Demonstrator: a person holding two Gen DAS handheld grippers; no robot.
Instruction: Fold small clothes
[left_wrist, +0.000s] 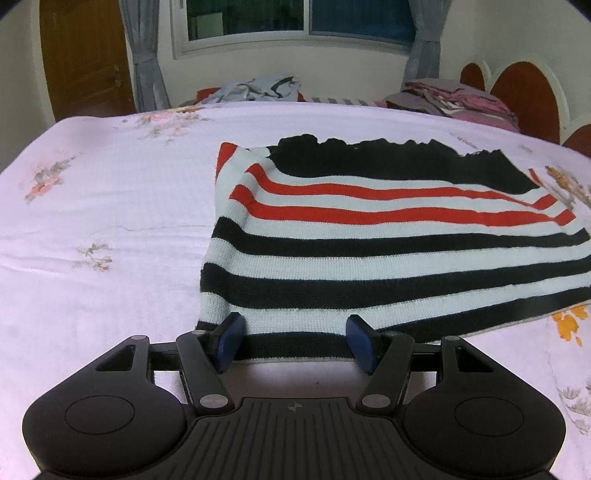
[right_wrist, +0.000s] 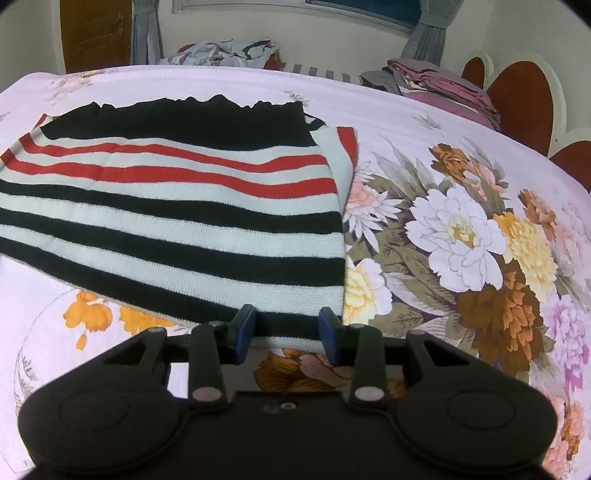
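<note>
The striped sweater (left_wrist: 388, 236) is lying flat on the flowered bedspread (left_wrist: 110, 206), its near hem sitting between the spread fingers of both grippers. The left gripper (left_wrist: 295, 341) is standing wide at the near left corner, the right gripper (right_wrist: 286, 330) narrower at the near right — neither is pinching yet. Closing unevenly is risking a one-layer catch — the fold would be skewing.

I see a floral bedsheet (right_wrist: 461, 229), a wooden door (left_wrist: 85, 55), a window (left_wrist: 295, 18) with grey curtains (left_wrist: 142, 55), and 2 clothes piles (left_wrist: 258, 88) behind.
</note>
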